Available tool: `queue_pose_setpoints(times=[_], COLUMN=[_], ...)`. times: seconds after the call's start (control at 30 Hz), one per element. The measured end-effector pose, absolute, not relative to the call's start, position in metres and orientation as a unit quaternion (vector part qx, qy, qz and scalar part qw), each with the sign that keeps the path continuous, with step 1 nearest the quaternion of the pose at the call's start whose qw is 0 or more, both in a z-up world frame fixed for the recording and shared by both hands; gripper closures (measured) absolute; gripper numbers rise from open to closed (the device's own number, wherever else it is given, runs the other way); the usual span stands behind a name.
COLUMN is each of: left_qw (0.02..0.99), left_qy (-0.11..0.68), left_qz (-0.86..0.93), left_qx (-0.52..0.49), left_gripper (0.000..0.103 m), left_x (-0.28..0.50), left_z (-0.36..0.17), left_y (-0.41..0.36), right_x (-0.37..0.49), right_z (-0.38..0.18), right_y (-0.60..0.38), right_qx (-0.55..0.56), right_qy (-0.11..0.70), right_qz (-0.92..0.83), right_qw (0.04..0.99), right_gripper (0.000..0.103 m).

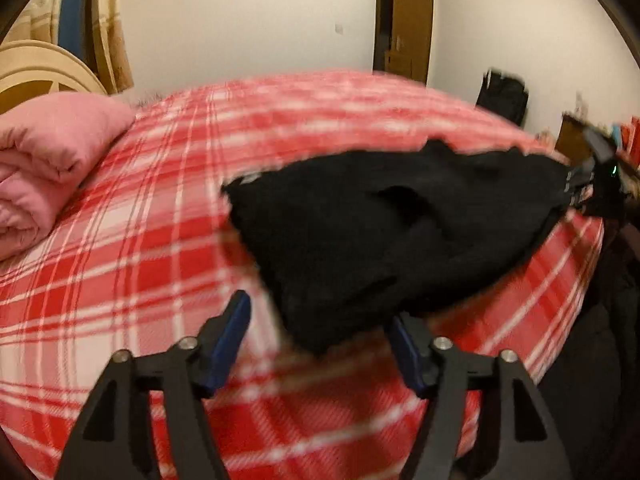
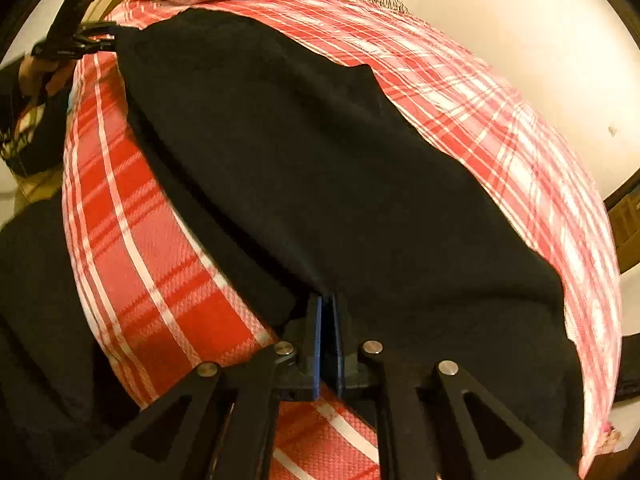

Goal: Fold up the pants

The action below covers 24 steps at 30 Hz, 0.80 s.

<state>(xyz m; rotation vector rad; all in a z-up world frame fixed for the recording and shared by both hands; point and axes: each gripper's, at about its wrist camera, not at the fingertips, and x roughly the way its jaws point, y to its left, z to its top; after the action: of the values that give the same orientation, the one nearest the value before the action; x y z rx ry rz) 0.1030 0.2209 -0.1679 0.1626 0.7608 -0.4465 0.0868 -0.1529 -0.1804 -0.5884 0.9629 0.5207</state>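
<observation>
Black pants (image 1: 380, 232) lie spread across a bed with a red-and-white plaid cover (image 1: 160, 208). In the left wrist view my left gripper (image 1: 318, 314) is open, its blue-padded fingers wide apart on either side of the pants' near corner, which nothing grips. At the far right of that view my right gripper (image 1: 580, 184) holds the opposite end. In the right wrist view the pants (image 2: 320, 160) stretch away from my right gripper (image 2: 327, 301), whose pads are shut on the fabric edge. The left gripper (image 2: 96, 40) shows at the far corner, upper left.
A folded pink quilt (image 1: 48, 168) sits at the head of the bed, in front of a beige headboard (image 1: 40, 68). A brown door (image 1: 408, 24) and a dark bag (image 1: 504, 92) stand by the far wall. Dark clothing (image 2: 36, 320) hangs at the bed's near edge.
</observation>
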Motion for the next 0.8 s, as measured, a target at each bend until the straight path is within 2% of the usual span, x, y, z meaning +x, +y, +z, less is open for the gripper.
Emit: queue_pose_setpoints(times=[0.07, 0.13, 0.17, 0.27, 0.3, 0.33, 0.4, 0.5, 0.57, 0.6, 0.63, 0.67, 0.7, 0.73, 0.77, 0.8], left_qw=[0.900, 0.902, 0.906, 0.918, 0.918, 0.916, 0.906, 0.890, 0.884, 0.877, 0.872, 0.869, 0.873, 0.878, 0.885, 0.889], left_qy=[0.376, 0.384, 0.382, 0.355, 0.345, 0.341, 0.346, 0.367, 0.392, 0.411, 0.422, 0.428, 0.425, 0.419, 0.412, 0.403], left_qz=[-0.198, -0.180, -0.174, -0.176, -0.184, -0.192, -0.200, -0.211, -0.202, -0.201, -0.204, -0.210, -0.212, -0.209, -0.202, -0.193], left_qx=[0.097, 0.077, 0.053, -0.031, -0.064, -0.091, -0.137, -0.167, -0.155, -0.145, -0.138, -0.130, -0.113, -0.100, -0.087, -0.094], left_gripper=[0.032, 0.039, 0.042, 0.043, 0.041, 0.030, 0.016, 0.016, 0.025, 0.039, 0.065, 0.074, 0.076, 0.089, 0.094, 0.094], left_x=[0.097, 0.095, 0.096, 0.100, 0.105, 0.110, 0.130, 0.159, 0.177, 0.187, 0.191, 0.194, 0.195, 0.191, 0.189, 0.189], left_z=[-0.171, -0.170, -0.167, -0.152, -0.146, -0.144, -0.144, -0.156, -0.167, -0.174, -0.179, -0.181, -0.179, -0.173, -0.166, -0.156], left_y=[0.230, 0.247, 0.255, 0.272, 0.274, 0.275, 0.268, 0.259, 0.247, 0.239, 0.233, 0.227, 0.219, 0.216, 0.214, 0.218], right_x=[0.081, 0.083, 0.085, 0.094, 0.097, 0.096, 0.095, 0.088, 0.085, 0.084, 0.084, 0.083, 0.084, 0.086, 0.088, 0.091], right_z=[-0.182, -0.181, -0.181, -0.180, -0.180, -0.178, -0.175, -0.168, -0.163, -0.161, -0.160, -0.158, -0.157, -0.157, -0.157, -0.159], right_y=[-0.152, -0.148, -0.149, -0.149, -0.148, -0.148, -0.145, -0.147, -0.147, -0.148, -0.148, -0.149, -0.149, -0.150, -0.151, -0.151], right_qx=[-0.270, -0.259, -0.255, -0.252, -0.255, -0.258, -0.259, -0.251, -0.245, -0.244, -0.243, -0.242, -0.241, -0.240, -0.240, -0.239], right_qy=[0.451, 0.454, 0.456, 0.460, 0.461, 0.459, 0.455, 0.447, 0.442, 0.439, 0.435, 0.432, 0.431, 0.430, 0.428, 0.429], right_qz=[0.243, 0.243, 0.244, 0.246, 0.245, 0.245, 0.245, 0.243, 0.242, 0.240, 0.239, 0.237, 0.234, 0.232, 0.228, 0.226], right_qw=[0.815, 0.817, 0.817, 0.815, 0.814, 0.814, 0.816, 0.823, 0.828, 0.831, 0.833, 0.836, 0.838, 0.839, 0.841, 0.841], right_gripper=[0.097, 0.097, 0.097, 0.097, 0.095, 0.094, 0.091, 0.083, 0.082, 0.082, 0.082, 0.082, 0.082, 0.082, 0.082, 0.082])
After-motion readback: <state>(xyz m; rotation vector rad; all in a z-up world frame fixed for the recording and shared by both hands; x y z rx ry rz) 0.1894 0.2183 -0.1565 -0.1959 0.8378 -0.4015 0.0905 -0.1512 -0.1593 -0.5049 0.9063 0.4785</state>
